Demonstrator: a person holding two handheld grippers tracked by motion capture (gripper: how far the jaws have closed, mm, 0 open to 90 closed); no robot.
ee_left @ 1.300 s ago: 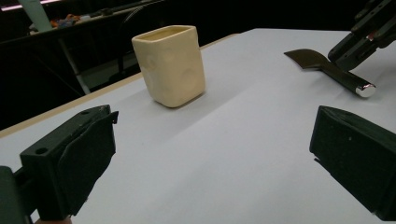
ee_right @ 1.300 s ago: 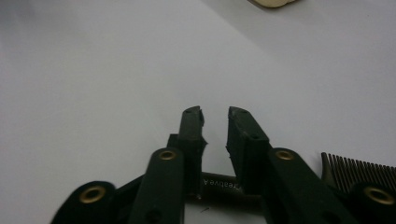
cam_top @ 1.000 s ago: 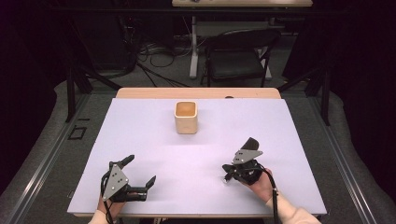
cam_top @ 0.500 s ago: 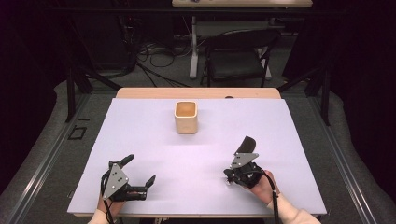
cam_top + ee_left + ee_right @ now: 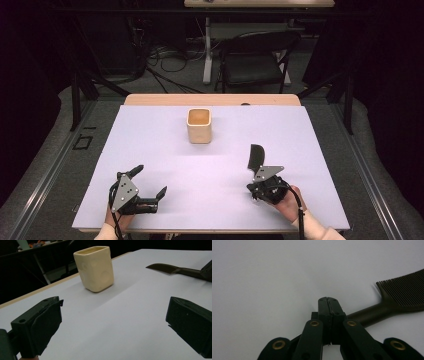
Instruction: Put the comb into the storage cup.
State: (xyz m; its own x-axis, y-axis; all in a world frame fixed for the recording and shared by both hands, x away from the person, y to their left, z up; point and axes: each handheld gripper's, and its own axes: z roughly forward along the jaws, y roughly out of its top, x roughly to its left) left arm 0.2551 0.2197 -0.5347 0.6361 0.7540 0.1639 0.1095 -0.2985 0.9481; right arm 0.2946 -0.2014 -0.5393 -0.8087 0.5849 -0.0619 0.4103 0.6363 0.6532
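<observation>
A black comb [image 5: 256,156] [image 5: 402,293] lies on the lilac table [image 5: 150,140], toothed end pointing away from me. Its handle runs back to my right gripper [image 5: 260,176] [image 5: 327,301], whose jaws are pressed together with no gap. The handle's end is hidden behind the right jaw, so I cannot tell whether they touch. My left gripper [image 5: 150,181] [image 5: 112,325] rests open at the near left with nothing between its jaws. A cream square cup [image 5: 199,126] [image 5: 95,268] stands upright at the far middle, apart from both. The left gripper view has the comb [image 5: 172,268] at its right.
A wooden strip [image 5: 210,99] borders the table's far edge. Behind it stand a dark chair [image 5: 255,65] and a stand with cables on the floor. Metal rails [image 5: 50,165] run along both sides of the table.
The comb's toothed end has swung from leaning right to pointing straight away, slightly left. The right hand has shifted a little toward me. The left gripper has not moved.
</observation>
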